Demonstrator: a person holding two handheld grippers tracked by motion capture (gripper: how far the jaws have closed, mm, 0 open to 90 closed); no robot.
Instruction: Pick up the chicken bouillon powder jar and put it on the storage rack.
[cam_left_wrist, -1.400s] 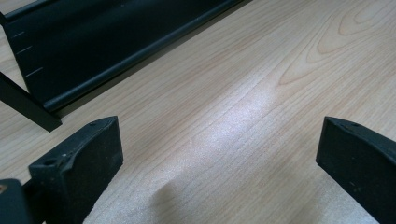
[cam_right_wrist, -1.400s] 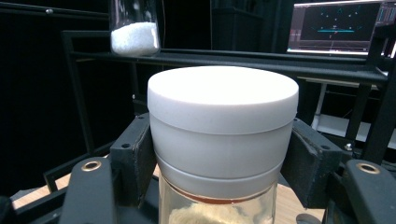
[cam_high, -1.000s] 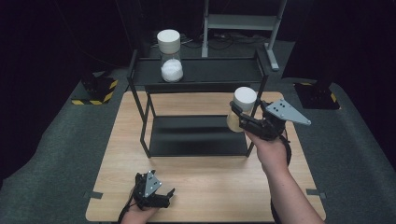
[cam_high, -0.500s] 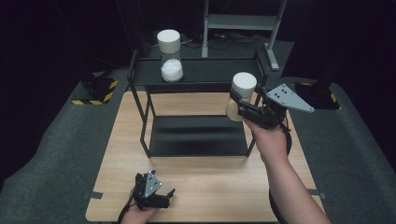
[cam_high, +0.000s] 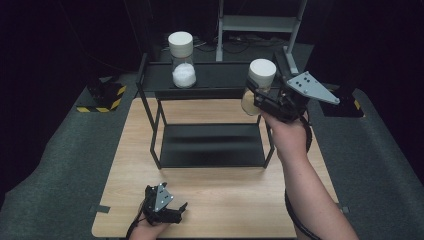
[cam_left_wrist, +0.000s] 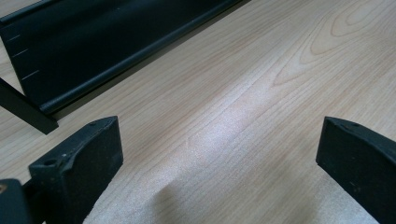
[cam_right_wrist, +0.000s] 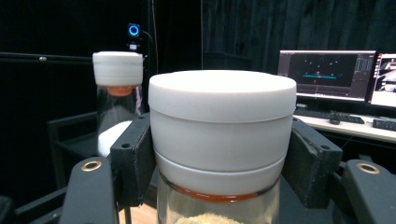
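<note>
My right gripper (cam_high: 259, 97) is shut on a clear jar with a white lid (cam_high: 261, 75) and tan contents, held upright in the air beside the right end of the black shelf rack's top shelf (cam_high: 220, 80). In the right gripper view the jar (cam_right_wrist: 222, 135) sits between both pads, gripped just under the lid. A second white-lidded jar (cam_high: 181, 60) with white contents stands on the top shelf at its left; it appears again as the far jar (cam_right_wrist: 117, 93). My left gripper (cam_high: 170, 212) rests low at the table's front edge, its jaws open over bare wood (cam_left_wrist: 219, 130).
The black rack's lower shelf (cam_high: 210, 145) lies on the wooden table (cam_high: 225, 195). A yellow-black striped block (cam_high: 100, 97) sits on the grey floor at left. A metal stand (cam_high: 260, 25) rises behind the rack. Monitors (cam_right_wrist: 327, 74) glow in the background.
My right gripper has lifted the tan-filled jar upward and slightly right, now level with the top shelf. The left gripper has stayed put.
</note>
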